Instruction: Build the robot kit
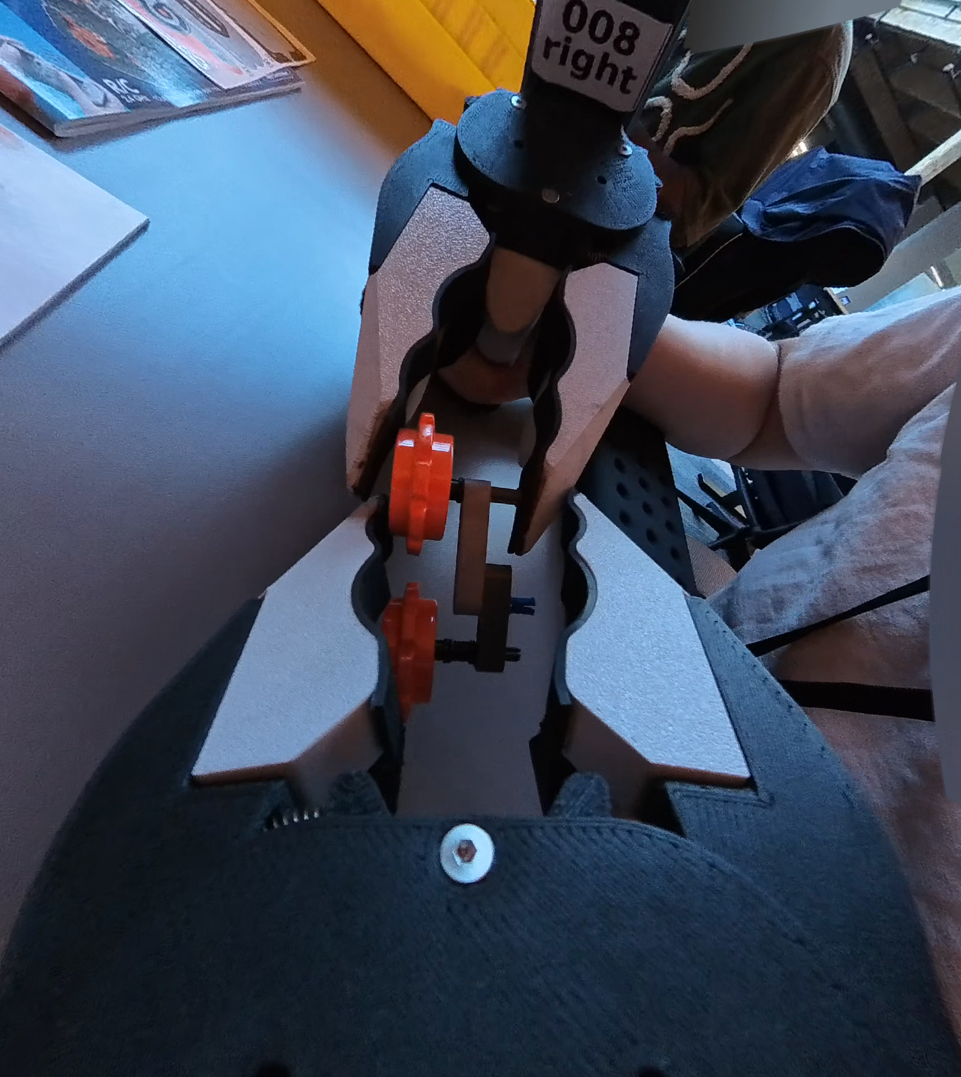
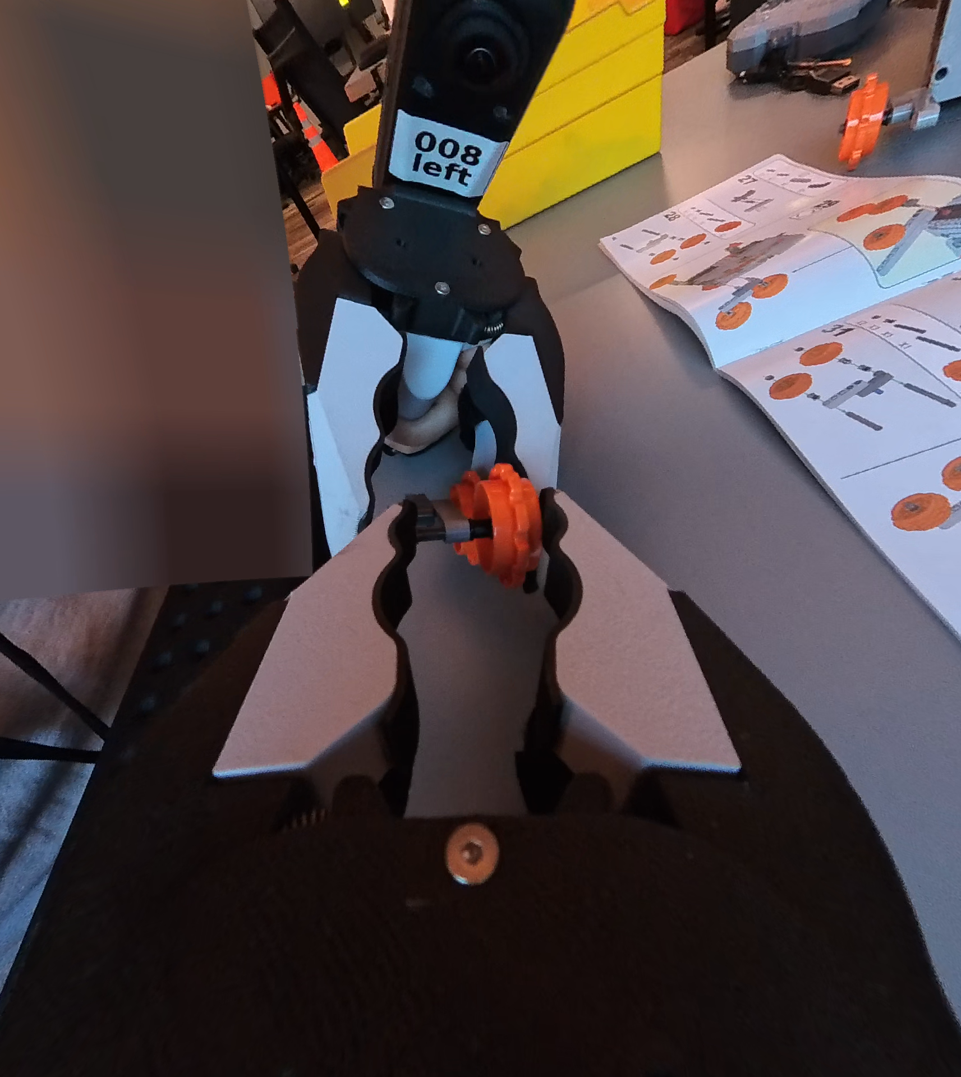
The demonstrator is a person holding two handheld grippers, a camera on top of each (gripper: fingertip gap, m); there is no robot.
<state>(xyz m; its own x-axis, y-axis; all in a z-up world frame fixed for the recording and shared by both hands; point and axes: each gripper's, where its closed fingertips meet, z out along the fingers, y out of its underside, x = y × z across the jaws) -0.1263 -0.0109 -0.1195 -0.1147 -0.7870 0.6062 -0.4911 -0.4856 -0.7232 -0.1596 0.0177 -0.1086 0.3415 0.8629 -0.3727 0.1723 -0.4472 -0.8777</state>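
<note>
Grey tabletop [image 2: 699, 524] fills the scene, with a yellow bin [image 2: 583, 134] at its far side and an open instruction booklet [image 2: 874, 361] lying flat to the right of the right gripper's fingers. Beyond the booklet, well apart, sits a partly built grey model [image 2: 932, 58] with an orange wheel [image 2: 865, 119] attached.

Two handheld grippers meet tip to tip over the table, facing each other. Between them is a small brick assembly [image 1: 481, 574] — two orange toothed wheels on black axles, joined by short brown-looking beams.

In the left wrist view, the left gripper [image 1: 469, 559] has its fingers at a middling spread. The lower orange wheel [image 1: 408, 647] lies against the inner face of its left finger, while the beams and axle ends sit in the gap, apart from the right finger. Whether the fingers truly clamp the piece cannot be told.

The right gripper [image 1: 437, 518] comes in from the far side, fingers narrowed around the upper orange wheel [image 1: 421, 489] and its axle. In the right wrist view, that wheel [image 2: 495, 521] rests against the gripper's right fingertip and the grey axle end touches the left fingertip — the piece spans the gap at the very tips.

A person's hand [image 1: 717, 396] shows behind the right gripper. More booklets [image 1: 87, 64] lie far to the left of the left gripper's fingers.
</note>
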